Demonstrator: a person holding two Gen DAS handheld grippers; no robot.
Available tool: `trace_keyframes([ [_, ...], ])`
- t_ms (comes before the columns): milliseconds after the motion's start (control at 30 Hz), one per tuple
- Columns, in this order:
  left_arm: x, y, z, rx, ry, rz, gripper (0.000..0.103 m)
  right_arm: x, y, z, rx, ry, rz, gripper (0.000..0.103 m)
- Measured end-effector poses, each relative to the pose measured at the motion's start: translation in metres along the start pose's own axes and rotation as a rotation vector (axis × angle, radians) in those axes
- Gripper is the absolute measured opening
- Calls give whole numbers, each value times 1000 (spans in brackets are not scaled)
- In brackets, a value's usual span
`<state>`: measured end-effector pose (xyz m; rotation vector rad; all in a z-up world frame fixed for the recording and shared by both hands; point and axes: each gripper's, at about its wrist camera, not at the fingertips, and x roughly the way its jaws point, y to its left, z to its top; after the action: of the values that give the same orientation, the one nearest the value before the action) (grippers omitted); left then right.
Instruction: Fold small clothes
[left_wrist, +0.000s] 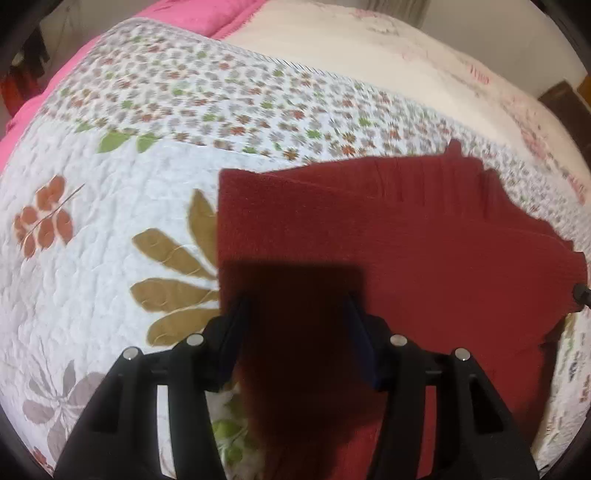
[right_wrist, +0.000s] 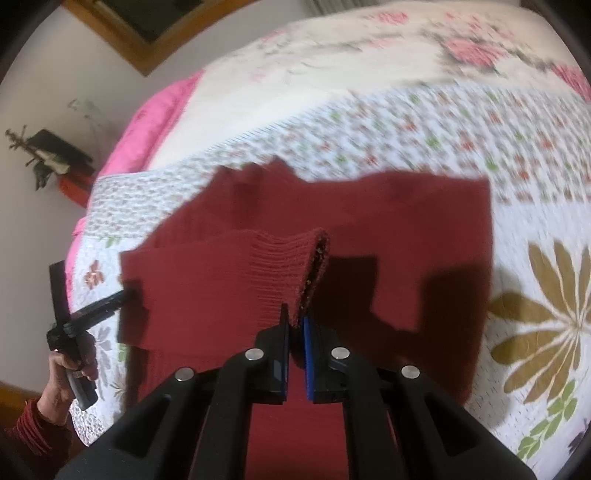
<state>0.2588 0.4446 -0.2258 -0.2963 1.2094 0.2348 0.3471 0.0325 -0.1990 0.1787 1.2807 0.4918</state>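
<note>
A: Where's the garment?
B: The dark red knit sweater (left_wrist: 424, 236) lies spread on the floral quilt (left_wrist: 110, 229) of the bed, one part lifted.

A: How will it handle?
B: Soft, light and limp, I'd judge; it will sag, so hold it at the ribbed cuff and a hem.

A: The fingers?
B: The right gripper (right_wrist: 295, 325) pinches the ribbed edge. The left gripper (left_wrist: 295, 306) stands wide around a fold.

A: Any labels?
B: None readable.
</note>
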Motion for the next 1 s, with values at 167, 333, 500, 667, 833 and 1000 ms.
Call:
trace_keyframes([
  [167,14,-10,1,55,4,57,54,40,-10,-16,2,83,-88,8],
  [333,-8,-9,6,24,-26,33,53,27,-9,-22,-12,49,-145,25],
  [500,-23,-27,6,56,-65,-10,54,11,2,-10,-22,-3,-86,25],
  [667,9,-41,-6,61,7,-1,54,47,2,-14,-6,77,-91,25],
  [833,21,-41,-9,79,2,14,56,62,-10,-27,21,64,-91,20],
  [1000,3,-38,-7,50,13,1,55,44,-1,-28,13,54,-81,30],
])
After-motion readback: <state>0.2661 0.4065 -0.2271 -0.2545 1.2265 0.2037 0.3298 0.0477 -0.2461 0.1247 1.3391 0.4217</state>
